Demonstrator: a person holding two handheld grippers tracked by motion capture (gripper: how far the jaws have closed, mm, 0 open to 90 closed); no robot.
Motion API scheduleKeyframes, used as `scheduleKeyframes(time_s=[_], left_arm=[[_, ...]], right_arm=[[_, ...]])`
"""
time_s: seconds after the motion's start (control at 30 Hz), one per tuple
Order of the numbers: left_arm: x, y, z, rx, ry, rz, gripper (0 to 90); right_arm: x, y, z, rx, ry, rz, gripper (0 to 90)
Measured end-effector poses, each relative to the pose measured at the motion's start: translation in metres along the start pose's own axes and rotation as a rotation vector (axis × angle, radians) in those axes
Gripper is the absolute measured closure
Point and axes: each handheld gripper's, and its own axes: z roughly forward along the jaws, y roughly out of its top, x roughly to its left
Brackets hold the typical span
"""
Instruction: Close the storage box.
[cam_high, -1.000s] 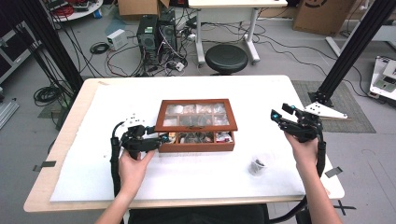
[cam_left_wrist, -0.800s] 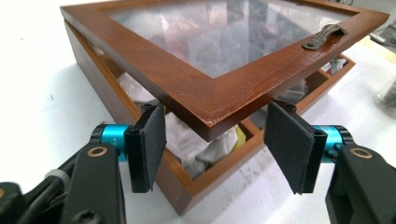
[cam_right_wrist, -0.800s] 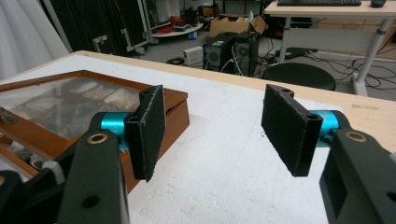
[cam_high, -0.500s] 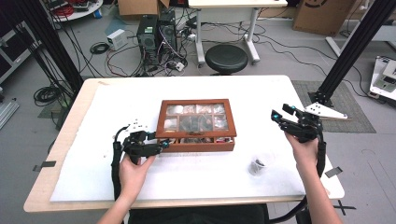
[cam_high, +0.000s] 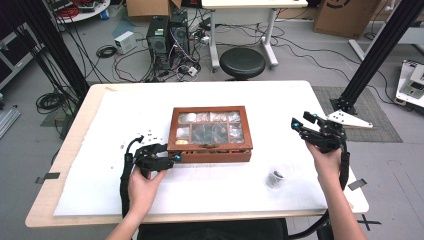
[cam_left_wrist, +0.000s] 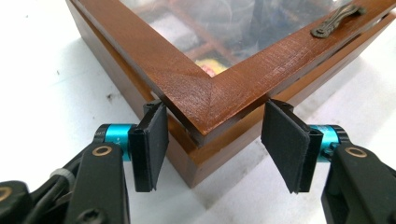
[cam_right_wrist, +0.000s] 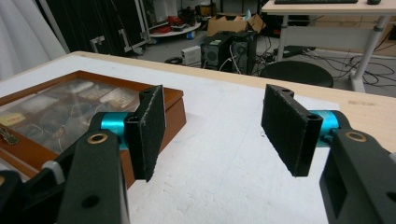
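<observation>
One wooden box (cam_high: 210, 135) sits near the middle of the white-covered table (cam_high: 310, 100), its glass lid down and a small metal handle (cam_left_wrist: 338, 17) on the front edge. Through the glass, dividers split the inside into small compartments holding little items too blurred to tell apart. The left gripper (cam_left_wrist: 212, 140) is at the box's near left corner, which pokes between its jaws; they have just been closing, and its left pad touches the lid's edge while its right pad stands just clear. One small clear cup (cam_high: 276, 176) with something dark inside stands right of the box. The right gripper (cam_right_wrist: 212, 135) hovers well apart, jaws spread around nothing.
</observation>
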Motion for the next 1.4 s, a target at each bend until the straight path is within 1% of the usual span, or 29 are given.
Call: scheduleKeyframes(time_s=[0.13, 0.27, 0.3, 0.4, 0.6, 0.63, 0.77, 0.83, 0.9, 1.03, 1.13, 1.2, 1.23, 1.27, 1.33, 1.4], left_arm=[[-0.001, 0.0, 0.0, 0.016, 0.011, 0.014, 41.2], [-0.002, -0.002, 0.001, 0.028, 0.013, 0.016, 40.9], [-0.001, -0.003, 0.001, 0.034, 0.01, 0.009, 40.9], [0.002, -0.005, -0.001, 0.022, 0.011, -0.006, 40.7], [0.0, -0.004, 0.0, 0.022, 0.006, 0.004, 40.5], [0.001, -0.004, 0.0, 0.025, 0.0, 0.002, 40.4], [0.002, -0.003, -0.002, 0.005, -0.001, 0.002, 39.8], [0.002, -0.002, -0.004, -0.005, -0.001, 0.01, 39.3], [0.003, 0.001, -0.007, -0.024, -0.006, 0.015, 39.0], [0.003, 0.008, -0.014, -0.08, -0.019, 0.025, 37.3], [0.004, 0.014, -0.019, -0.12, -0.037, 0.023, 36.2], [0.005, 0.02, -0.022, -0.145, -0.039, 0.02, 34.7], [0.006, 0.023, -0.024, -0.163, -0.045, 0.018, 34.3], [0.006, 0.027, -0.027, -0.187, -0.066, 0.007, 33.9], [0.007, 0.033, -0.031, -0.223, -0.092, -0.002, 33.8], [0.007, 0.04, -0.035, -0.244, -0.09, 0.008, 32.7]], right_arm=[[-0.001, 0.0, 0.0, -0.001, 0.0, -0.003, 40.3], [-0.001, 0.0, 0.0, -0.002, -0.002, -0.003, 40.3], [-0.001, 0.0, -0.001, -0.002, -0.002, -0.003, 40.4], [-0.002, -0.001, 0.0, 0.0, -0.003, -0.001, 40.4], [-0.001, -0.001, 0.001, 0.002, -0.003, -0.004, 40.3], [-0.001, -0.001, 0.001, 0.004, -0.002, -0.003, 40.4], [-0.001, -0.001, 0.001, 0.006, -0.002, -0.001, 40.3], [-0.001, -0.002, 0.001, 0.005, -0.001, -0.001, 40.3], [-0.002, -0.002, 0.001, 0.008, 0.0, 0.003, 40.3], [-0.003, -0.002, 0.002, 0.005, -0.001, 0.001, 40.2], [-0.003, -0.003, 0.003, 0.01, 0.0, 0.004, 40.0], [-0.003, -0.003, 0.003, 0.01, -0.002, 0.001, 40.0], [-0.002, -0.004, 0.003, 0.011, -0.002, 0.002, 39.9], [-0.002, -0.004, 0.003, 0.01, -0.003, 0.002, 39.7], [-0.003, -0.004, 0.003, 0.008, -0.004, 0.0, 39.6], [-0.003, -0.004, 0.003, 0.007, -0.004, 0.003, 39.4]])
